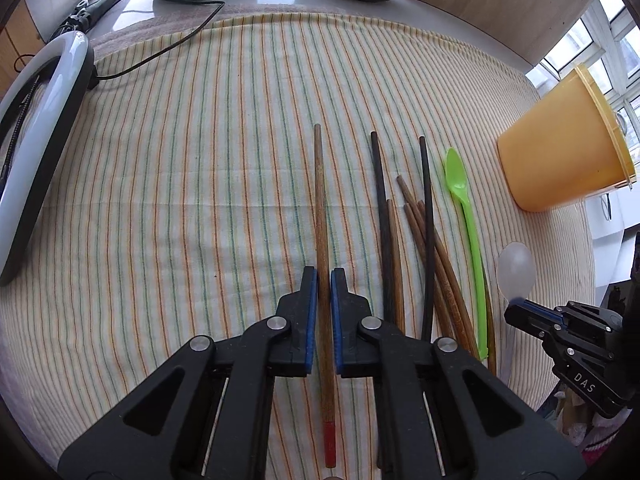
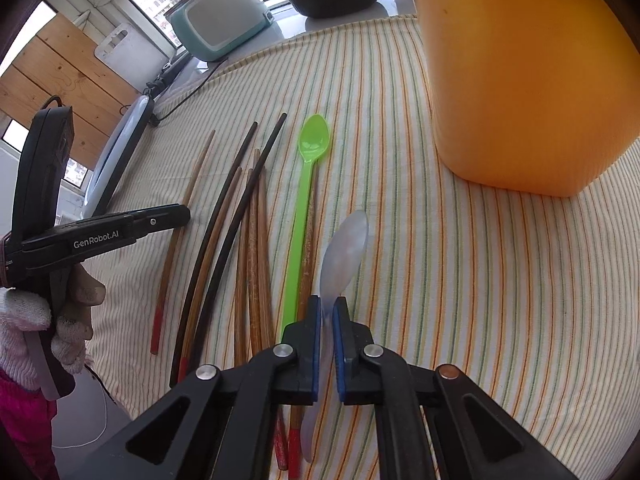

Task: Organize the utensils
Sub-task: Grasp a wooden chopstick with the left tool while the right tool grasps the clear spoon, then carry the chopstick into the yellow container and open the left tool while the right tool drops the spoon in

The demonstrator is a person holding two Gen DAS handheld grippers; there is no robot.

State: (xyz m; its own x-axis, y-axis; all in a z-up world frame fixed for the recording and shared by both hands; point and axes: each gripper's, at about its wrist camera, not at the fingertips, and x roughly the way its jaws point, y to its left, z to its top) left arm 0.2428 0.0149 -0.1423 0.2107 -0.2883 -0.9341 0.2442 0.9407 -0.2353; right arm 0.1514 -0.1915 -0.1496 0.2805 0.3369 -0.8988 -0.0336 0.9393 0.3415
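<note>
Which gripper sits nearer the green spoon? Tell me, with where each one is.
Right. The right gripper, shut on the translucent spoon, sits right beside the green spoon. The left gripper, shut on a red-tipped chopstick, is across the chopstick pile.

**Both tools clamped and angled steeply down**

The left tool (image 1: 324,276) points steeply down, its blue-padded jaws closed on a brown chopstick (image 1: 322,240) that runs lengthwise between the pads. From the right wrist view it shows side-on, gripped by a hand (image 2: 60,312) in a white knitted glove, with a pink sleeve below.

The right tool (image 2: 327,304) is pitched down likewise, its jaws pressed together on the neck of a translucent spoon (image 2: 344,256), the bowl sticking out past the fingertips.
</note>
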